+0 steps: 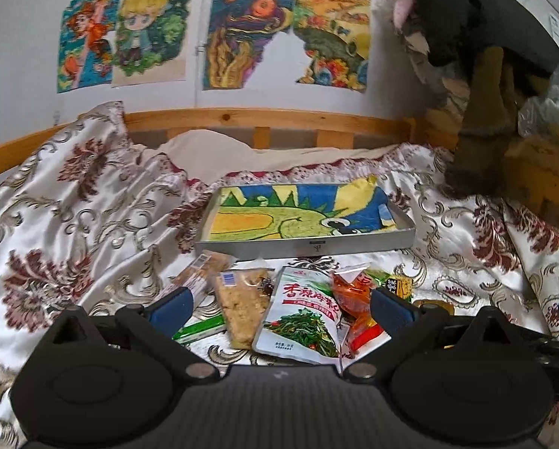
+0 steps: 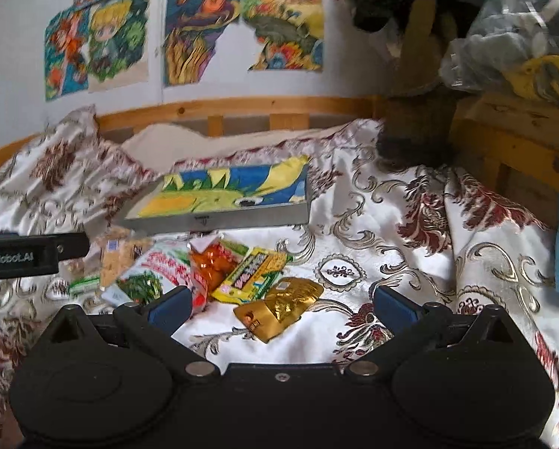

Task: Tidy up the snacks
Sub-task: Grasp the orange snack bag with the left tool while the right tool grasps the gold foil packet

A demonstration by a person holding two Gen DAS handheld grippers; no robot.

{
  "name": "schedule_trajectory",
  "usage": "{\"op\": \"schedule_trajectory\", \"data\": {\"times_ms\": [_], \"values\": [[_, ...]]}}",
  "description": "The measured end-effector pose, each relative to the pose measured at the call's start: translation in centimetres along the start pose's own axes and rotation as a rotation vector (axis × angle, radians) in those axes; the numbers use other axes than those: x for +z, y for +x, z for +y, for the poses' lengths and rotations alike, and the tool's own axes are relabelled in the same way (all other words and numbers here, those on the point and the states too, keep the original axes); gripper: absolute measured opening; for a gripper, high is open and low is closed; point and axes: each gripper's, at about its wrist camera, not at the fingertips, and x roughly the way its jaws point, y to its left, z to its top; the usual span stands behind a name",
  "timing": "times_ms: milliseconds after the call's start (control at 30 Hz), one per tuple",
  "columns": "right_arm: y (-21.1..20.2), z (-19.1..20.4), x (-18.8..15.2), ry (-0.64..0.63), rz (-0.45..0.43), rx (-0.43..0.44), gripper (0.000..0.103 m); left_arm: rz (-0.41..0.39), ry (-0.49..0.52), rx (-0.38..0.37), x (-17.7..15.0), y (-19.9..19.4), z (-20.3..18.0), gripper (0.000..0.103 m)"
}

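Snack packets crowd the bedspread just in front of the tray. Right of the tray the bedspread lies bare. A wooden rail stands behind the tray.

A white wall hung with bright drawings backs a pine bed rail at twelve o'clock, a floral satin cover spreads below, and dark plush toys sit at two o'clock.
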Motion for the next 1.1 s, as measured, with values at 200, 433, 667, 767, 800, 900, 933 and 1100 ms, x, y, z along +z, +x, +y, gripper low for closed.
{"op": "schedule_trajectory", "data": {"times_ms": [200, 433, 667, 767, 800, 900, 933, 1100], "values": [[1.7, -1.8, 1.0, -0.123, 0.045, 0.023, 0.102, 0.045, 0.024, -0.057, 0.0, 2.4, -0.2, 0.103], [5.5, -2.8, 1.2, -0.057, 0.085, 0.076, 0.102, 0.114, 0.024, -0.173, 1.1, 6.1, -1.5, 0.103], [9.4, -3.1, 1.1, -0.007, 0.182, 0.137, 0.102, 0.246, 0.011, -0.231, 2.6, 11.1, -3.8, 0.102], [10.8, -3.0, 0.8, -0.007, 0.199, 0.144, 0.099, 0.29, 0.027, -0.229, 2.8, 12.9, -4.6, 0.101], [11.2, -3.1, 0.7, 0.005, 0.209, 0.151, 0.097, 0.31, 0.035, -0.225, 2.8, 13.4, -4.8, 0.1], [12.4, -3.5, 0.3, 0.051, 0.239, 0.174, 0.092, 0.361, 0.037, -0.227, 2.7, 15.0, -5.4, 0.095], [12.7, -3.6, 0.3, 0.063, 0.247, 0.179, 0.09, 0.372, 0.035, -0.224, 2.7, 15.5, -5.5, 0.093], [13.9, -3.7, -0.1, 0.083, 0.263, 0.183, 0.084, 0.427, 0.02, -0.243, 2.2, 17.3, -5.8, 0.084]]}}
